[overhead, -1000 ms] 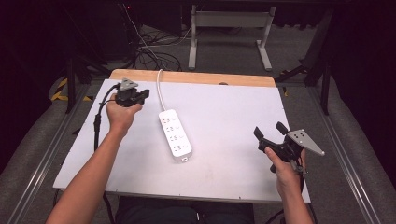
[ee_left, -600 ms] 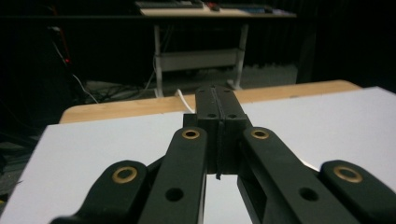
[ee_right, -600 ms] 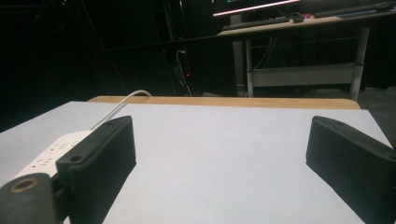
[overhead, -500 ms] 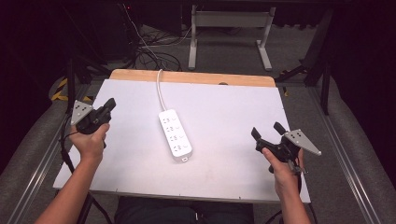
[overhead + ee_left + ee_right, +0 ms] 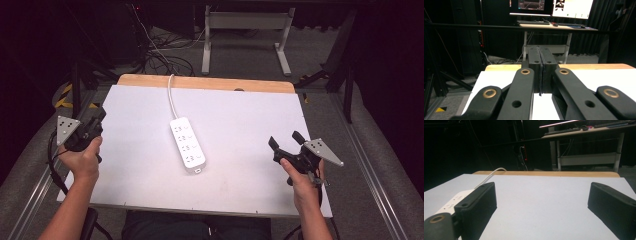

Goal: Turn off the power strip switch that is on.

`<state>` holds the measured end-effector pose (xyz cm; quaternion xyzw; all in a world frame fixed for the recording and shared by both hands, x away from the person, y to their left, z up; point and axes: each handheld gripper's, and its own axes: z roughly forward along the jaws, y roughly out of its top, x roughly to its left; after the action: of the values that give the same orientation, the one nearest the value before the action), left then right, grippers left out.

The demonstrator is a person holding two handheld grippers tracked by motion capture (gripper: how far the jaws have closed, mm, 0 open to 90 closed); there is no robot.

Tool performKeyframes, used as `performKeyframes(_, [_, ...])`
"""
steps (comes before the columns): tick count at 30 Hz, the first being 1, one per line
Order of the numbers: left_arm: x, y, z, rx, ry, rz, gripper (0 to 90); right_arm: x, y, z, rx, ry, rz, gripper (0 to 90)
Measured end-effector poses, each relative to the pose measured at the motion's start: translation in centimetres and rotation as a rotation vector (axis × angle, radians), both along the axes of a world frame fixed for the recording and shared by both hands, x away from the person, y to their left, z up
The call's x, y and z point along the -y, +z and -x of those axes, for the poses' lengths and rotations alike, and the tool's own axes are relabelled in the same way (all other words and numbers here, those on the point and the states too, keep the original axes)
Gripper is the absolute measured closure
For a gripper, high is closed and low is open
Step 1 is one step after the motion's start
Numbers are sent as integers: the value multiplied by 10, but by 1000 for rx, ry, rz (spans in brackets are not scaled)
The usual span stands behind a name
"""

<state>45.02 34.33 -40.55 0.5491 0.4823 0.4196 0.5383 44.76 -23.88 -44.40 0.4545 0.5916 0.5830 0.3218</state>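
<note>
Leftward and back went the left gripper, now at the worktop's 9 o'clock edge, jaws pressed together.
White power strip lies mid-worktop; right gripper, jaws spread, waits at 4 o'clock.

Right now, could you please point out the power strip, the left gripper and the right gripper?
power strip [image 5: 187, 145]: high view, middle of its white body.
left gripper [image 5: 97, 116]: high view, tip of its shut jaws.
right gripper [image 5: 285, 139]: high view, gap between its open jaws.

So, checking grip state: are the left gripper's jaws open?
No, the left gripper has its two black jaws pressed flat together, nothing between them.
</note>
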Motion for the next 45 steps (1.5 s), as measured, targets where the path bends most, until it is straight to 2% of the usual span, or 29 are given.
performKeyframes(4, [3, -1, -2, -16, -14, -11, 853, 0, 0, 0, 1, 0, 5, 91])
performKeyframes(6, [5, -1, -4, -22, -22, -19, 780, 1, 0, 1, -1, -3, 0, 90])
performKeyframes(9, [8, -3, -5, -37, -36, -31, 612, 2, 0, 1, 2, -3, 1, 90])
performKeyframes(11, [9, -3, -6, -57, -20, -21, 517, 3, 0, 1, -1, -10, -5, 90])
performKeyframes(13, [9, -2, -8, -86, -25, -20, 344, 4, 0, 1, -2, -11, -5, 90])
performKeyframes(14, [9, -3, -8, -82, -45, -31, 271, 4, 0, 1, -2, -13, -7, 90])
performKeyframes(16, [8, -4, -7, -83, -77, -53, 183, 5, 0, 1, 0, -16, -8, 90])
performKeyframes(18, [9, -5, -7, -83, -66, -57, 118, 6, 0, 1, 0, -15, -12, 90])
performKeyframes(19, [9, -5, -7, -83, -64, -59, 17, 6, 0, 1, 0, -17, -13, 90])
performKeyframes(21, [10, -5, -7, -81, -58, -69, 47, 6, 1, 1, 1, -16, -11, 90])
performKeyframes(23, [10, -5, -7, -81, -68, -78, 26, 6, 1, 1, 2, -17, -11, 90])
performKeyframes(45, [9, -11, -7, -116, -114, -92, 49, 6, 3, 2, 8, -21, -14, 90])
